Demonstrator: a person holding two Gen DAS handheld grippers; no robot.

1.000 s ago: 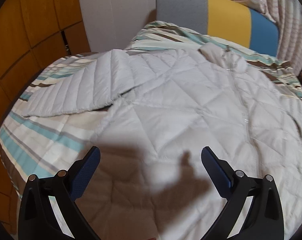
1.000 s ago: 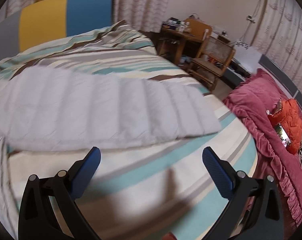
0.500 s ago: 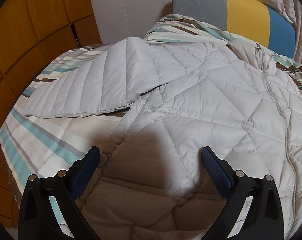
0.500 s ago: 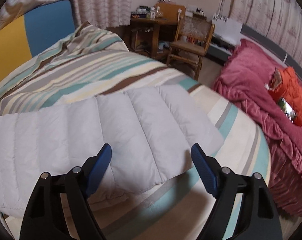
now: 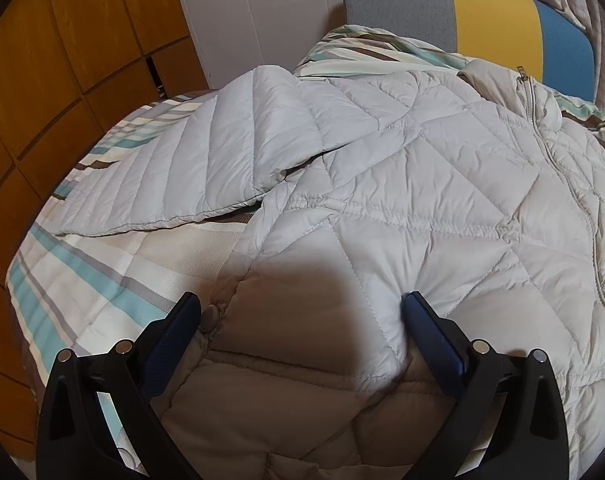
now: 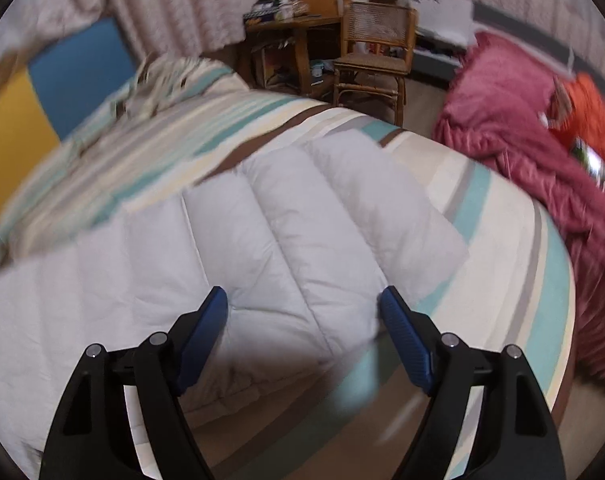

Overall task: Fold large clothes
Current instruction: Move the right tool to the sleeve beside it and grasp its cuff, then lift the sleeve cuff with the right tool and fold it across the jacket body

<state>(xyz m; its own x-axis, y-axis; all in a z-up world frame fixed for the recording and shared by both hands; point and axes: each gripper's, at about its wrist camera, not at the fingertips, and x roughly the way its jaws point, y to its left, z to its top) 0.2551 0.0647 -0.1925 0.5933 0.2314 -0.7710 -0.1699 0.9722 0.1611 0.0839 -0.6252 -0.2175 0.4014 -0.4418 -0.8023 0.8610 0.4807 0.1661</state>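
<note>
A pale grey quilted jacket (image 5: 402, 184) lies front up on the striped bed cover (image 5: 94, 276), its zip (image 5: 574, 184) closed and one sleeve (image 5: 206, 168) spread out to the left. My left gripper (image 5: 302, 300) is open and low over the jacket's lower side edge. Its left finger sits beside a snap button (image 5: 211, 317), and its right finger dents the fabric. In the right wrist view the other sleeve (image 6: 302, 216) lies flat on the bed cover (image 6: 502, 216). My right gripper (image 6: 302, 294) is open and straddles that sleeve near its cuff end, the pads not pressing it.
Wooden wardrobe panels (image 5: 42, 60) stand left of the bed, and a grey, yellow and blue headboard (image 5: 494, 20) at its far end. On the right are a wooden chair (image 6: 374, 52), a cluttered desk (image 6: 286, 28), and a second bed with a pink blanket (image 6: 522, 128) and an orange garment (image 6: 594, 120).
My left gripper has come down closer to the jacket's lower side. My right gripper has rolled and swung over the sleeve's end, and its jaws have narrowed.
</note>
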